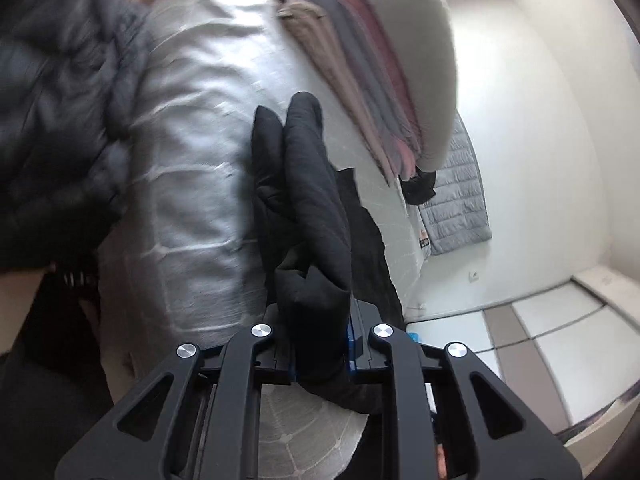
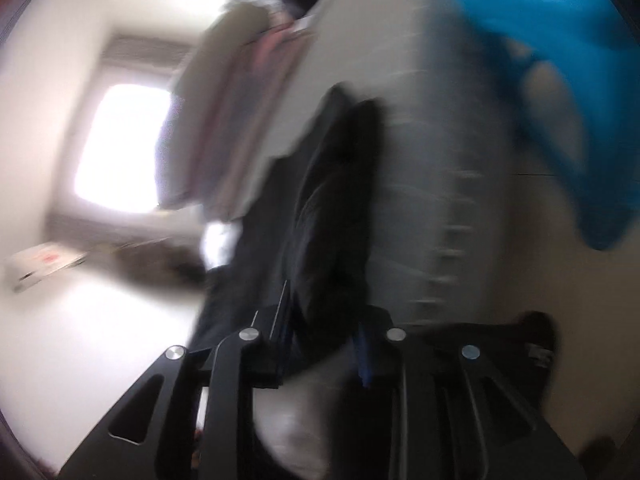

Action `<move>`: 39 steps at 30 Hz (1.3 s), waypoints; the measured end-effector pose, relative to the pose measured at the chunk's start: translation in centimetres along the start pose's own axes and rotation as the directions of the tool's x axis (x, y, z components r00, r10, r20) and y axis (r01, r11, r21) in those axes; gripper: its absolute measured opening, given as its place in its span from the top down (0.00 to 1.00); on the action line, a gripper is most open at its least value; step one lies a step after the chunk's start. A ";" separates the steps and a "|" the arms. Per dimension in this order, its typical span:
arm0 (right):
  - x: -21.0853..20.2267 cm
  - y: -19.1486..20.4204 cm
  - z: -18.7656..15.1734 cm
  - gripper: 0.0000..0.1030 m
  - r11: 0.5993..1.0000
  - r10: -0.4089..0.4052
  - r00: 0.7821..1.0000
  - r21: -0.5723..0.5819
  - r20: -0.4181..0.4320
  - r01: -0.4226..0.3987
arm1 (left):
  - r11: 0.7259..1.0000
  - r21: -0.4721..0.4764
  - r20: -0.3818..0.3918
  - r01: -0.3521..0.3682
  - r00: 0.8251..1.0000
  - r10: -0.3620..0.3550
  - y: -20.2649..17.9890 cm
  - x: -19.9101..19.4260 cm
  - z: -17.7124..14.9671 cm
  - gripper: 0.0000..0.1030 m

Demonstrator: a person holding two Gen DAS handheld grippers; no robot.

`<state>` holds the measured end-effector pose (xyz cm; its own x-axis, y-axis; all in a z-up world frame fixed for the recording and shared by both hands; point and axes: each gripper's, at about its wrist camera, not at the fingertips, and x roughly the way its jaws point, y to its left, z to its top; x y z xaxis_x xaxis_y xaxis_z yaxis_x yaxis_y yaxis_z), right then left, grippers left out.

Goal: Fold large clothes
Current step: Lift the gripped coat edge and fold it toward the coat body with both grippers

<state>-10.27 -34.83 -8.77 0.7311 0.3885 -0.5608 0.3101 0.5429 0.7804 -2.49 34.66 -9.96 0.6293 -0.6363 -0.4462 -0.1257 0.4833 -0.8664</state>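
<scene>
A black garment (image 1: 308,208) is bunched between the fingers of my left gripper (image 1: 320,344), which is shut on it above a white quilted bed cover (image 1: 192,152). In the right wrist view, blurred by motion, my right gripper (image 2: 320,344) is shut on a fold of the same black garment (image 2: 332,216), which hangs beside the bed cover (image 2: 432,152). The fingertips of both grippers are hidden by the cloth.
A dark puffer jacket (image 1: 60,112) lies at the left on the bed. A stack of folded clothes (image 1: 372,80) lies at the far end, also in the right view (image 2: 224,112). A grey quilted jacket (image 1: 460,200) hangs beyond. A blue cloth (image 2: 560,80) is at upper right.
</scene>
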 end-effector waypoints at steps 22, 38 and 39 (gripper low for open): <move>25.8 22.5 -12.0 0.43 0.462 -0.406 0.911 -0.875 -0.066 0.142 | 0.972 0.233 0.067 0.037 0.996 -0.055 -8.8 -0.4 -1.3 0.85; 22.1 16.3 -5.2 0.28 0.804 0.523 0.699 0.010 -0.488 -0.594 | 0.873 0.481 -0.020 0.085 0.996 -0.085 -21.0 4.4 -5.9 0.85; 23.2 15.8 -5.4 0.24 0.780 0.581 0.651 0.105 -0.489 -0.617 | 0.869 0.487 -0.028 0.090 0.996 -0.088 -21.4 4.7 -6.3 0.85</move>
<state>8.29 -13.20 -11.00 0.3585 0.9323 -0.0471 -0.1457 0.1057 0.9837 -1.66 17.60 5.06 0.6160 -0.6930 -0.3746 0.3211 0.6551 -0.6839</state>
